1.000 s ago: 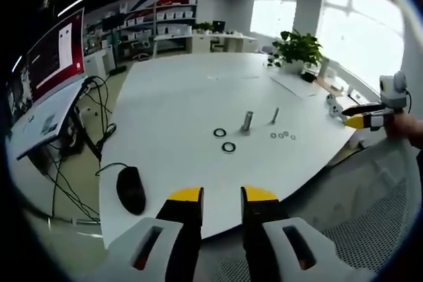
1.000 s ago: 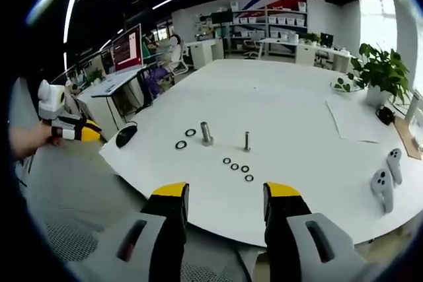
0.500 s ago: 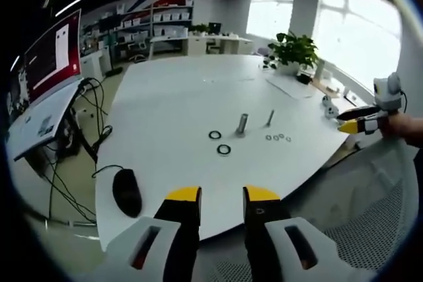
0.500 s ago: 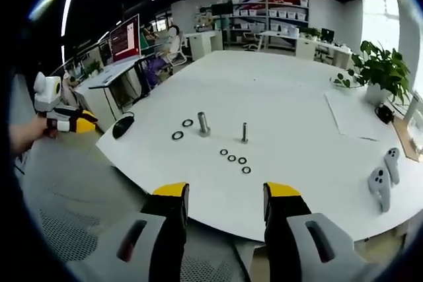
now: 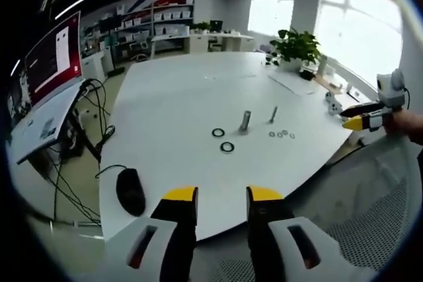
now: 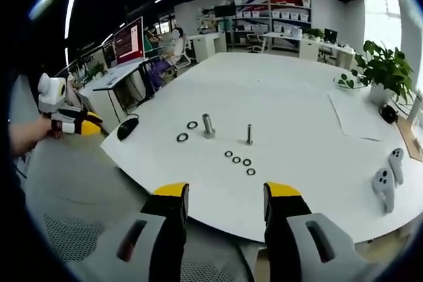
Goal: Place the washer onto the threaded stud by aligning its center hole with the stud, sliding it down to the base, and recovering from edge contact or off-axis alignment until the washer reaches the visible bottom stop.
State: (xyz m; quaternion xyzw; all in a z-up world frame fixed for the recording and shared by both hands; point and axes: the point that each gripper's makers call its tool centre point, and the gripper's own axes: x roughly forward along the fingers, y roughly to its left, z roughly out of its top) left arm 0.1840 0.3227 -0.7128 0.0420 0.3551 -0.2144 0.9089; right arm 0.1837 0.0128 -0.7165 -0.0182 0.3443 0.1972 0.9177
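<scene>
Steel threaded stud (image 6: 249, 134) upright (long axis vertical), washers (image 6: 239, 160) flat beside it

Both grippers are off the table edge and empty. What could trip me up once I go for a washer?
The four small washers lie close together in a row, so open jaws may nudge neighbours or pinch two at once. They lie flat on the white table, likely hard to grip. Two studs stand near: the thin stud and the thick stud; the large washers suit the latter, so mismatching is possible.

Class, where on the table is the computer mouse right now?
In the left gripper view, the mouse lies near the table's front-left edge, left of the two large washers.
</scene>
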